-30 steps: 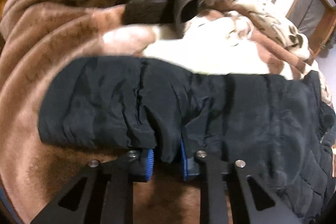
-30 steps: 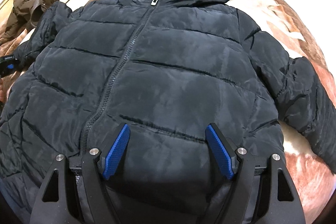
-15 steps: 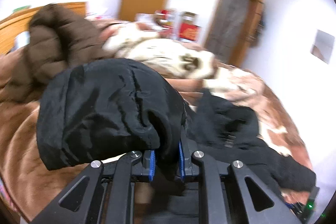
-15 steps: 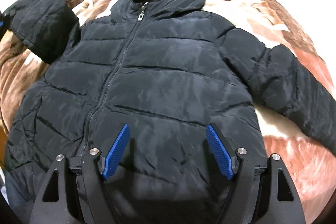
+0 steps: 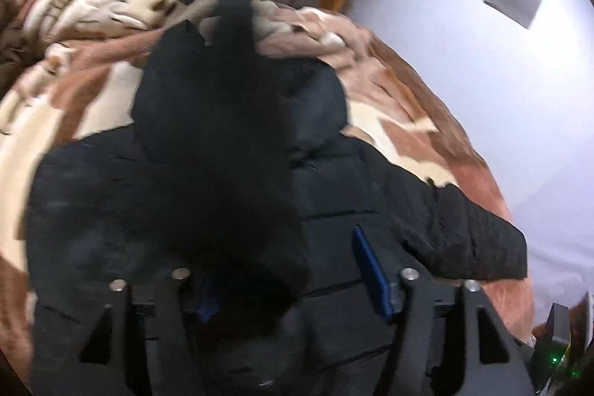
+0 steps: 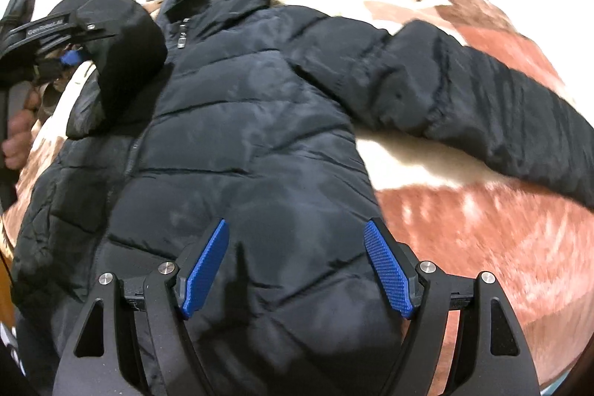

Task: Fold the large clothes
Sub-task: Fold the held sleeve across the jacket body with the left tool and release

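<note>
Jacket: a big dark puffer jacket (image 6: 260,143) is lying face up on the bed, zip closed, collar pointing to 12 o'clock in the right wrist view
Bed: a brown and cream fleece blanket (image 6: 464,203) is covering it under the jacket
Step in hand: the first sleeve fold is being finished; the left sleeve (image 6: 122,62) is being brought over the chest of the jacket
Left tool: the left tool (image 5: 293,284) is opening its jaws now; the sleeve cuff (image 5: 222,154) is between them, draping down over the jacket body, and the blue pad (image 5: 371,270) at 3 o'clock is standing clear of the cloth, so I judge the sleeve is being released
Left hand: a person's hand (image 6: 18,132) is gripping the handle of this tool at 9 o'clock in the right wrist view
Right tool: the right tool (image 6: 297,270) is hovering over the lower front of the jacket with jaws wide apart and nothing between them
Right sleeve: the other sleeve (image 6: 482,106) is lying stretched out on the blanket toward 3 o'clock, not yet folded
Next move, as I judge: the left tool is needing to pull back free of the dropped sleeve; then the right tool is needing to travel toward 3 o'clock, close on the far cuff and carry it across the chest
Care: the padded cloth is slippery and springy, so the sleeve may be sliding off again
</note>
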`<state>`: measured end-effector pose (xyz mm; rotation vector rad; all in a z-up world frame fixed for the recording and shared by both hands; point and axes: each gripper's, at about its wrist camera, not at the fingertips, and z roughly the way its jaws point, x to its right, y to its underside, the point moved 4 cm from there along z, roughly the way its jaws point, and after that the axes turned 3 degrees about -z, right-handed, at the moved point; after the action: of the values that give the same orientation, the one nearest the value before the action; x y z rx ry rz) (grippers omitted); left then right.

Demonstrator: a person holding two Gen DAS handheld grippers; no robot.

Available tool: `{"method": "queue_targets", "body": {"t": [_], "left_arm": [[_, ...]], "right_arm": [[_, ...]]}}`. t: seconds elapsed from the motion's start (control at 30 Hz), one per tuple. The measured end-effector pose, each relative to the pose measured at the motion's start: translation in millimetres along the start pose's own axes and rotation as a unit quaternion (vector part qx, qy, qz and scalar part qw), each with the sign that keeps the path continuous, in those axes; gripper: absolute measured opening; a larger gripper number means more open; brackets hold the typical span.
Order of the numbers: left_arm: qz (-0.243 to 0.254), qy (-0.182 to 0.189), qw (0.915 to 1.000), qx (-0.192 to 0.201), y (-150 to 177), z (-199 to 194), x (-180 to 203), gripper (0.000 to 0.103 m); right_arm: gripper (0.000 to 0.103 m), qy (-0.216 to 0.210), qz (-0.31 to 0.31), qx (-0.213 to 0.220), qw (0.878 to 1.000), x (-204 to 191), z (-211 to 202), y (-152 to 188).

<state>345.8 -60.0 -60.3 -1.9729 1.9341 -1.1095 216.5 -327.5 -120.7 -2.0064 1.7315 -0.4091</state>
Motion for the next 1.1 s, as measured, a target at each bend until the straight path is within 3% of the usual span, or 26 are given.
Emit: {"method": "queue_targets", "body": {"t": [0.17,0.3,0.4,0.53,0.6,0.7,0.8,0.93,1.0,1.1], "left_arm": [[0.029,0.062,0.9976,-0.006,11.2,-5.0,44.2,0.078],[0.040,0.082,0.9958,0.008,8.8,-33.1,45.3,0.082],[0.032,0.053,0.9975,0.033,1.8,-52.5,12.9,0.082],[0.006,-0.048,0.9981,0.037,-11.9,-47.0,-65.6,0.081],[-0.013,-0.094,0.9949,0.032,-14.0,-41.9,-105.7,0.081],[-0.047,-0.131,0.9901,0.018,-11.1,-25.5,-153.7,0.079],[-0.082,-0.136,0.9872,-0.009,1.0,-1.3,-184.5,0.077],[-0.061,-0.119,0.9910,-0.010,10.8,2.2,-171.4,0.077],[-0.057,-0.100,0.9933,-0.008,7.0,-3.3,-162.3,0.077],[-0.052,-0.088,0.9944,0.026,-10.7,-21.2,-158.3,0.077]], "right_arm": [[0.075,0.003,0.017,0.008,1.000,12.7,-2.5,-1.2],[0.075,-0.002,0.019,0.029,0.999,10.1,-12.2,-11.4],[0.075,-0.007,0.013,0.042,0.999,1.8,-13.3,-26.0],[0.075,-0.024,0.005,0.042,0.999,-13.6,4.6,-49.6],[0.066,-0.037,0.001,0.035,0.999,-24.7,24.3,-65.2],[0.061,-0.039,-0.012,0.022,0.999,-38.3,51.8,-82.7],[0.054,-0.020,-0.045,0.008,0.999,-47.2,85.6,-101.5],[0.054,0.012,-0.039,0.000,0.999,-28.3,110.7,-126.1],[0.054,0.011,-0.033,-0.001,0.999,-23.5,105.7,-132.5],[0.054,0.011,-0.034,0.025,0.999,-25.6,79.3,-134.0]]}}
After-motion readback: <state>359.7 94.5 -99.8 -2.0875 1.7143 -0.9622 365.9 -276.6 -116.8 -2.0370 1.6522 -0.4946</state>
